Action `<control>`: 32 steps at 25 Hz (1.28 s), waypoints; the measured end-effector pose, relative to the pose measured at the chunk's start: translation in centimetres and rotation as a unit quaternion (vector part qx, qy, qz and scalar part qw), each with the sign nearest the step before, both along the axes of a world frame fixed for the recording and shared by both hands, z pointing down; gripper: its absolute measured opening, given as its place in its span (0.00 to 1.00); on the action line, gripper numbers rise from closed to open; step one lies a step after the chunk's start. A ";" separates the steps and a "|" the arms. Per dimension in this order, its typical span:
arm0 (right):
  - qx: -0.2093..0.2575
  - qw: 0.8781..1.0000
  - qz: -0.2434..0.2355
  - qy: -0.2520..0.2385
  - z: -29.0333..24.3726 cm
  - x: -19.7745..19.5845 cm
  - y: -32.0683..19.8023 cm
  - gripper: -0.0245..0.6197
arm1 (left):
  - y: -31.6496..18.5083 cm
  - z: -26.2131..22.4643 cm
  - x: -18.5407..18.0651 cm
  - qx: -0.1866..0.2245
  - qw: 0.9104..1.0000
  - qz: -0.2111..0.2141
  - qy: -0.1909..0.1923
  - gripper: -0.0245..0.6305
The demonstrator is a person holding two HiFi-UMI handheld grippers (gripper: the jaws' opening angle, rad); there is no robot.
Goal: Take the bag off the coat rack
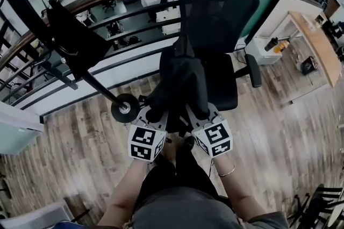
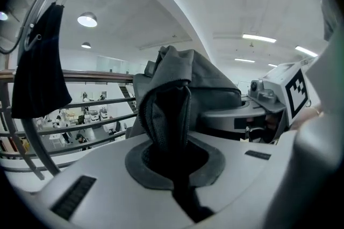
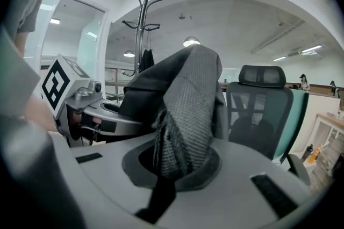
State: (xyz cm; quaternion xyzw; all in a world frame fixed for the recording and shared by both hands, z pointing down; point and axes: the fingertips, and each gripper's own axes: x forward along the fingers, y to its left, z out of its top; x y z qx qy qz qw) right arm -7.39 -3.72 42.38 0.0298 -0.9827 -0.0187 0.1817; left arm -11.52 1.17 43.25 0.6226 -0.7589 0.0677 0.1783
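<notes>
While the left tongs (image 2: 173,160) pinch the bag (image 2: 196,80), the right tongs (image 3: 173,166) clamp it too, seemingly by its strap.

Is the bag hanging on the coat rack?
No, the left gripper and the right gripper hold the bag up, apart from the coat rack.

floor (image 1: 279,131): wood planks | chair (image 1: 217,2): black mesh | railing (image 1: 134,10): dark | lamps (image 2: 87,20): lit

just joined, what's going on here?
A person is holding a dark bag up with both grippers. The left gripper and the right gripper are each shut on its fabric, side by side. The bag is clear of the coat rack, which stands to the person's left with a dark garment on it. An office chair stands just beyond the bag.
</notes>
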 end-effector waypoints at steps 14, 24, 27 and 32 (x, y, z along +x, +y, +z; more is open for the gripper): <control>-0.013 0.997 0.078 -0.001 0.1 3.8 -13.8 0.05 | -14.6 0.1 2.9 0.000 0.997 0.076 -0.004 0.08; -0.014 0.993 0.113 -0.014 0.2 5.4 -23.2 0.05 | -24.4 0.1 4.1 -0.002 0.994 0.104 -0.019 0.08; -0.014 0.991 0.129 -0.016 0.3 5.7 -25.8 0.05 | -27.2 0.1 4.2 -0.004 0.992 0.126 -0.025 0.08; -0.020 0.985 0.172 -0.013 0.9 5.7 -29.7 0.05 | -31.6 0.6 4.0 -0.010 0.986 0.164 -0.028 0.08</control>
